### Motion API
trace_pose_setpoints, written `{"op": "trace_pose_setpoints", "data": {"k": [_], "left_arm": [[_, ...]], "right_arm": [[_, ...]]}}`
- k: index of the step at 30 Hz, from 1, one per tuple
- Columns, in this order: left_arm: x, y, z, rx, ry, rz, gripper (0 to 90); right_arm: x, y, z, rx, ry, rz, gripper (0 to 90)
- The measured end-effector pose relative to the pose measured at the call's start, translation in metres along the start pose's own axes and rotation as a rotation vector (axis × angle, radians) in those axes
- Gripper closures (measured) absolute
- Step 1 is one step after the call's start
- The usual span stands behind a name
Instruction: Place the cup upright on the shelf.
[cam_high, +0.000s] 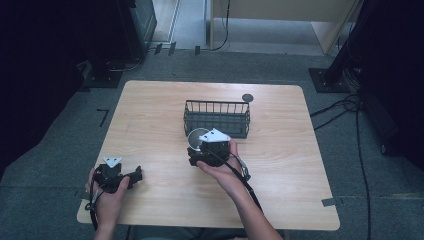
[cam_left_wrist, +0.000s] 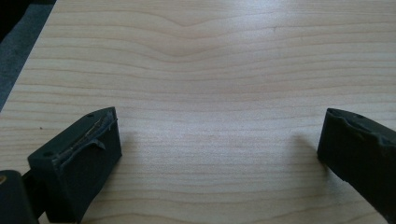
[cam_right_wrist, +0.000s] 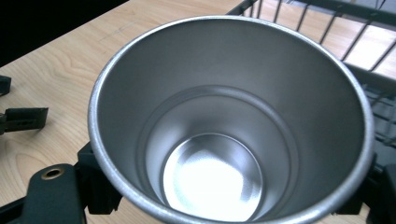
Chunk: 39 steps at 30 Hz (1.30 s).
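Your right tool (cam_high: 202, 149) is clamped on the steel cup (cam_right_wrist: 231, 126), holding it just in front of the wire basket (cam_high: 217, 118). If you go in low, the cup could clip the near rim of the basket and twist loose. Your left tool (cam_high: 131, 176) sits wide open, well left of the basket.

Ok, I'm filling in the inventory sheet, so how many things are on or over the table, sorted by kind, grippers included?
Metal cups: 1, the cup gripped by the right gripper
Wire baskets: 1, the basket
Small dark round discs: 1, the disc behind the basket
Grippers: 2, counting the left gripper, open over bare wood
Total: 5
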<state>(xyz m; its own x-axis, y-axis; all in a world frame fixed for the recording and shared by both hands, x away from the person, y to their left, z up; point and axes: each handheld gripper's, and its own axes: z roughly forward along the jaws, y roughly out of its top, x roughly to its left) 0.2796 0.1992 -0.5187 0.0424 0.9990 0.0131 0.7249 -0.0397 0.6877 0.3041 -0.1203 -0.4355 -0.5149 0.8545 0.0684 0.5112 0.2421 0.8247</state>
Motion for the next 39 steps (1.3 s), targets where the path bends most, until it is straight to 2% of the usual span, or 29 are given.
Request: {"op": "trace_pose_setpoints", "data": {"k": [7, 20, 39], "left_arm": [[0.000, 0.000, 0.000, -0.002, 0.000, -0.003, 0.0], [0.000, 0.000, 0.000, -0.002, 0.000, -0.002, 0.0], [0.000, 0.000, 0.000, -0.001, 0.000, -0.002, 0.0]], "right_arm": [[-0.014, 0.006, -0.011, -0.010, -0.021, 0.012, 18.1], [-0.043, 0.022, -0.025, -0.041, -0.087, 0.032, 18.2], [-0.079, 0.050, -0.033, -0.062, -0.157, 0.058, 18.2]]}}
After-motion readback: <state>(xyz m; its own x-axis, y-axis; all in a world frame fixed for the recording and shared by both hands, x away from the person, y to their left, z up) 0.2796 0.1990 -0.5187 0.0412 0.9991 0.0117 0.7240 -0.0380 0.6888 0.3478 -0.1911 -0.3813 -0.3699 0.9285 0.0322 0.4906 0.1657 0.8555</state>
